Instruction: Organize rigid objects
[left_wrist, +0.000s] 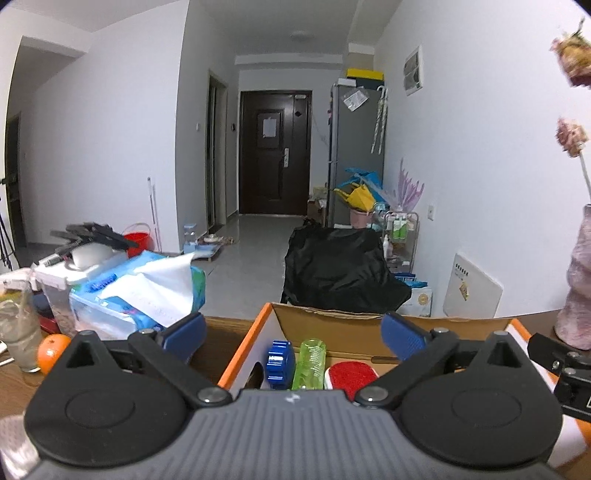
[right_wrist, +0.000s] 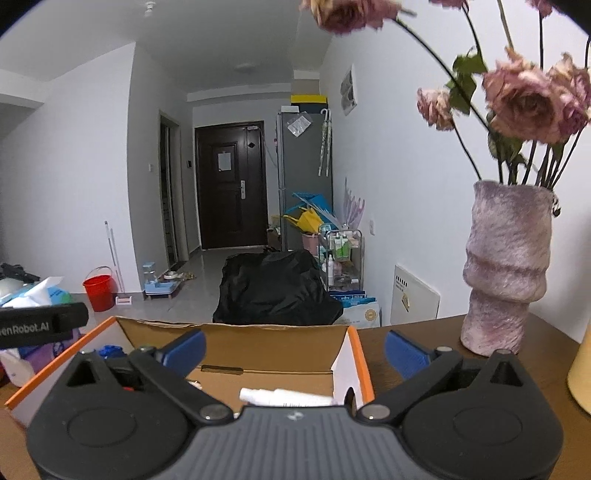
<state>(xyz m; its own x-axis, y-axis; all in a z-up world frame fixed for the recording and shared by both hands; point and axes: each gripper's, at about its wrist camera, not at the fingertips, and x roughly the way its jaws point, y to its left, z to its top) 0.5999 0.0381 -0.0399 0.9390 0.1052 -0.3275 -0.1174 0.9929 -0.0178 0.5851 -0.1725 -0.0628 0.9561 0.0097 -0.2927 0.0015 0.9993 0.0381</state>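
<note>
Tabletop cardboard box (left_wrist: 332, 317): green bottle (left_wrist: 309, 363) inside

On the desk (right_wrist: 424, 343), a fuzzy pink vase (right_wrist: 506, 266) stands upright with wilted pink roses (right_wrist: 524, 99) rising from it. At the desk's other end a tissue pack (left_wrist: 147, 291) lies with one sheet pulled up, beside a white plastic container (left_wrist: 62, 280). An orange (left_wrist: 51, 352) sits just beside a glass with a cloudy drink (left_wrist: 20, 332). Beyond the desk, a black bag (left_wrist: 340, 269) lies on the tiled floor. A red bucket (right_wrist: 99, 291) stands by the wall. A dark door (left_wrist: 275, 151) closes the hallway, and a grey fridge (left_wrist: 356, 147) stands near it, with a small wire rack of bottles (right_wrist: 341, 254) close by.
</note>
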